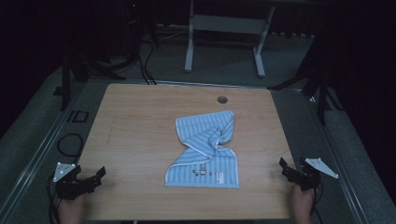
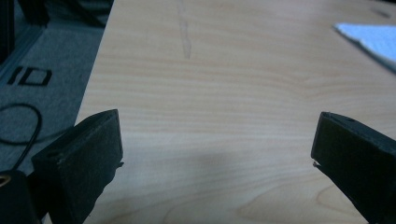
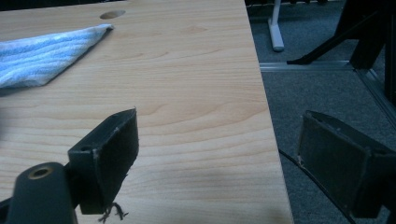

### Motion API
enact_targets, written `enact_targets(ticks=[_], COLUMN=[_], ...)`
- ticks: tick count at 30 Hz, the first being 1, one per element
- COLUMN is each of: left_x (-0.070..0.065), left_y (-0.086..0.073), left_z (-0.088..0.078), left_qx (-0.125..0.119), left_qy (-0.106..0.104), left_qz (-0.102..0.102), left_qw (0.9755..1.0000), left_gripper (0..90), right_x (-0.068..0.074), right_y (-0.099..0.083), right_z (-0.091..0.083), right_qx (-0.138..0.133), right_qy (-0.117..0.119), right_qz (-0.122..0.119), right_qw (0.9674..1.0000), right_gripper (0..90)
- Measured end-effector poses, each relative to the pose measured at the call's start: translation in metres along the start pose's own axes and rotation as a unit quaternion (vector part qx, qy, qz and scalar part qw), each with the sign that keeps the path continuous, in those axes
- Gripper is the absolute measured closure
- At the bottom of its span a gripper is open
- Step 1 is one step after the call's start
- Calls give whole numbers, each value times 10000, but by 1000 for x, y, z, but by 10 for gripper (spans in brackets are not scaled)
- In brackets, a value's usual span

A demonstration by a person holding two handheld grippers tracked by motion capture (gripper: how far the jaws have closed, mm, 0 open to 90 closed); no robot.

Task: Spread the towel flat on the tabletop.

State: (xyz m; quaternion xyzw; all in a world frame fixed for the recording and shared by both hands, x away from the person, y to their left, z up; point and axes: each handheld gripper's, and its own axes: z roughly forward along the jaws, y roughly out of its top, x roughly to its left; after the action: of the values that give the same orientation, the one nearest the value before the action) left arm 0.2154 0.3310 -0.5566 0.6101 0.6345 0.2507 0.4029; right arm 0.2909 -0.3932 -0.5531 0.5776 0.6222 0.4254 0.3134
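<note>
A blue-and-white striped towel (image 1: 205, 147) lies twisted in the middle of the wooden table (image 1: 135, 116), with a small printed figure near its front edge. My left gripper (image 1: 95, 176) rests at the table's front left corner, open and holding nothing; its jaws stand wide apart over bare wood (image 2: 215, 140). My right gripper (image 1: 286, 169) sits at the front right edge, open too, with one jaw over the table and the other past its edge. The towel's edge (image 2: 373, 42) lies far from the left gripper, and a towel corner (image 3: 46, 53) lies well ahead of the right gripper.
A round cable hole (image 1: 222, 99) sits near the table's far edge. Beyond it stands a white frame (image 1: 224, 28) on grey floor. Black stands (image 1: 70, 70) flank both sides, and cables (image 1: 70, 142) lie on the floor at left.
</note>
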Motion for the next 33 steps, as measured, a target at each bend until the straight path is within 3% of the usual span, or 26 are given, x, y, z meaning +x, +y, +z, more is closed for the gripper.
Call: enact_targets(ticks=[3,6,7,9,10,12,13,15,17,18,21,22,23,24,26,28,30,31,33], left_x=[2,3,5,3,2,-1,-4,-11,-19,-24,-38,-43,-47,-52,-61,-72,-81,-86,-95], left_y=[-1,-2,-1,2,4,8,11,16,22,26,35,39,42,46,51,55,57,57,57], left_z=[1,1,3,4,5,4,4,4,5,6,10,10,10,9,10,14,19,22,28], left_qx=[493,632,1096,1289,1405,1410,1452,1433,1598,1677,2020,2073,2117,2170,2253,2363,2500,2525,2652], left_qy=[-16,-26,-68,-4,-6,-114,-117,-218,-270,-284,-277,-311,-482,-630,-815,-948,-1005,-1027,-1081], left_qz=[-31,-21,68,271,292,322,404,630,760,861,1257,1362,1407,1451,1633,1829,2063,2121,2280], left_qw=[9988,9980,9939,9913,9896,9894,9885,9874,9839,9817,9709,9682,9660,9633,9570,9496,9407,9385,9306], left_gripper=[19,19,19,19,19,19,19,19,19,19,19,19,19,19,19,19,24,54,56], right_x=[0,-1,-1,-1,-1,0,0,4,6,6,10,12,15,18,22,28,34,38,42], right_y=[1,1,4,6,8,12,15,19,22,23,25,27,28,30,34,38,41,42,45], right_z=[0,0,1,2,3,2,2,1,2,3,9,11,12,13,15,18,22,24,29], right_qx=[61,90,328,592,724,832,970,1159,1347,1414,1792,1936,2035,2050,2190,2376,2526,2562,2656], right_qy=[29,79,129,289,382,580,758,835,1072,1104,1457,1565,1598,1605,1749,1845,1792,1826,2020], right_qz=[-37,-19,-161,-340,-449,-628,-744,-1036,-1135,-1133,-1202,-1269,-1350,-1430,-1468,-1549,-1657,-1749,-1753], right_qw=[10000,9999,9992,9972,9956,9929,9896,9843,9785,9772,9655,9602,9565,9549,9486,9410,9363,9330,9262], right_gripper=[123,123,123,124,125,130,127,127,127,127,132,132,132,131,130,126,134,120,122])
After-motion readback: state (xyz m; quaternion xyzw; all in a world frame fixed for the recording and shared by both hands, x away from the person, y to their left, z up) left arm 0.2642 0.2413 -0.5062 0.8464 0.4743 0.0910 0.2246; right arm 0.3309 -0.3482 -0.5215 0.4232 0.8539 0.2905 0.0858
